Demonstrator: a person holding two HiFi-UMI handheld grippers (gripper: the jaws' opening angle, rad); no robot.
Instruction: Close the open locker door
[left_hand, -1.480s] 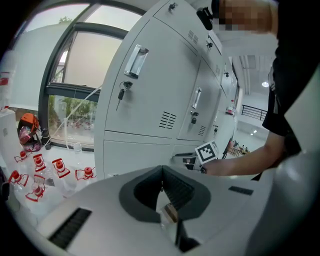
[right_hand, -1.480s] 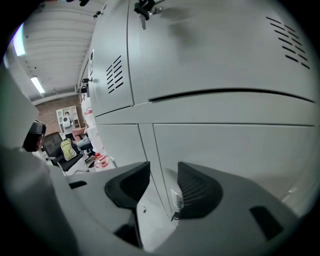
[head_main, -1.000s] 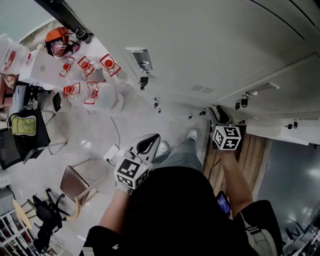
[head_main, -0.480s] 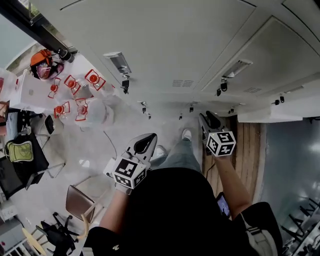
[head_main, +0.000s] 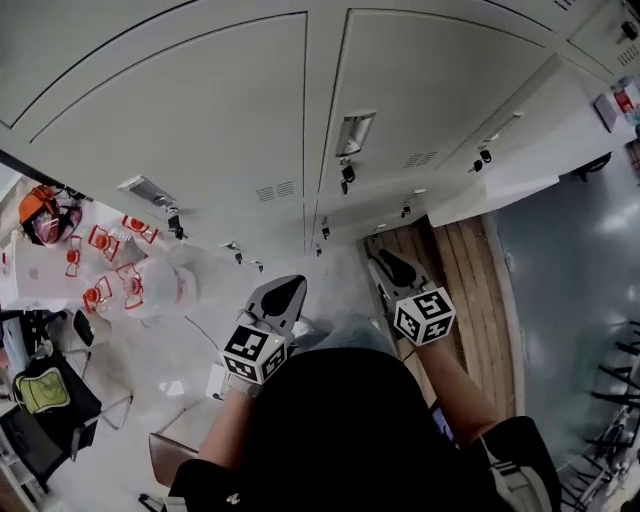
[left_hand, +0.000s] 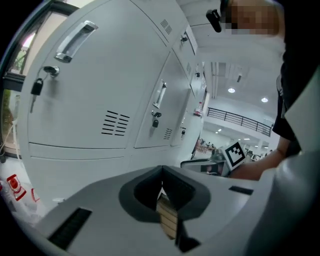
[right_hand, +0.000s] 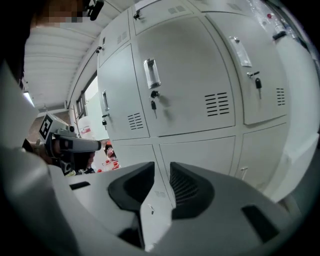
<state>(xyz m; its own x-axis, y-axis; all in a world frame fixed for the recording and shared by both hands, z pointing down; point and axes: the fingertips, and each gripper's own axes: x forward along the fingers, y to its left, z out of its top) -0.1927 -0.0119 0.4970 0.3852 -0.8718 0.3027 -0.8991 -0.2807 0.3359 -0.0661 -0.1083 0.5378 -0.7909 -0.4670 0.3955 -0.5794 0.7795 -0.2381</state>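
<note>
The person stands facing a row of pale grey lockers (head_main: 200, 120), with a claw in each hand held out toward them. The right claw (right_hand: 162, 170) has its jaws partway apart with only air between them, and they have just been closing in. The left claw (left_hand: 161, 171) has its jaws together at the tips and carries nothing.

The open locker door (head_main: 520, 180), as best I can judge, is the brighter white panel standing out from the row. It lies ahead of the right claw and off to its right, well apart from the jaws and further still from the left claw. Neither claw touches it.

Its visible edge runs from ahead of the right claw away to the right. I take its long axis to be upright, like the shut doors beside it. From above I cannot tell which side carries the hinges, or how far it has swung.

It should handle as a thin sheet-metal leaf: stiff, light on its hinges, with smooth paint that a pad would slide on. No grip seems needed. A flat push on the face would turn it most easily, out near the free edge where the other doors carry their handles (right_hand: 150, 72). Pushed hard, it may bang and bounce back.
</note>
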